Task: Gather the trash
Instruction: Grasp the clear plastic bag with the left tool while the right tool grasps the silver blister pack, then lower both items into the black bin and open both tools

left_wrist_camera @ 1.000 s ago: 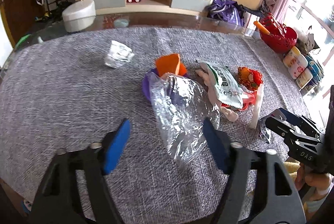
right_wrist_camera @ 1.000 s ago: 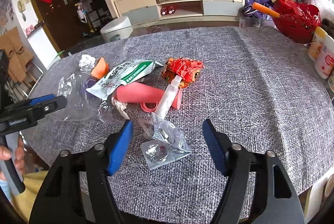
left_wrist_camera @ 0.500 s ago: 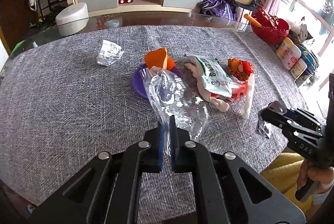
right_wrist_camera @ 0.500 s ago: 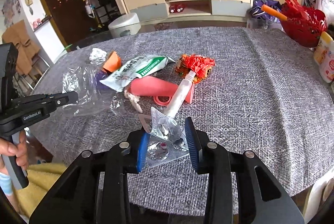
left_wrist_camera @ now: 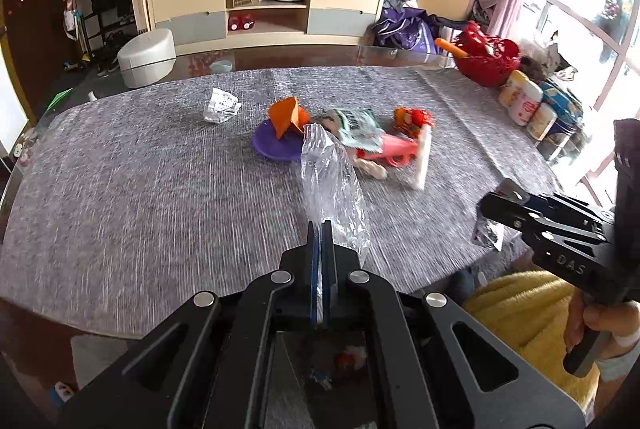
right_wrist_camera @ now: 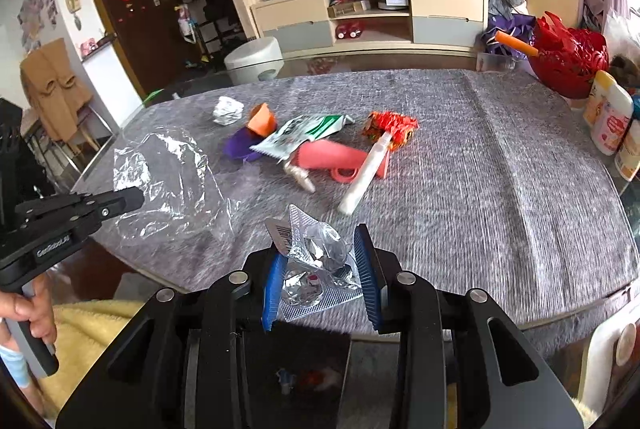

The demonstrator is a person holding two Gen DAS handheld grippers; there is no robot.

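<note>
The left tool (left_wrist_camera: 320,229) has its pads pressed flat together, pinching the edge of a clear plastic bag (left_wrist_camera: 330,181) that trails above the grey tabletop (left_wrist_camera: 140,189). The right tool (right_wrist_camera: 320,269) is partly closed, its blue pads (right_wrist_camera: 274,279) clamping a crumpled foil blister pack (right_wrist_camera: 316,261) over the near tabletop edge.

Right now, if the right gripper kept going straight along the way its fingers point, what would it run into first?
The right gripper, shut on the crumpled blister pack, points down at the grey tablecloth. Bare cloth likely comes first; beyond that in line lies the white tube beside the pink holder. Depth is unclear.
</note>
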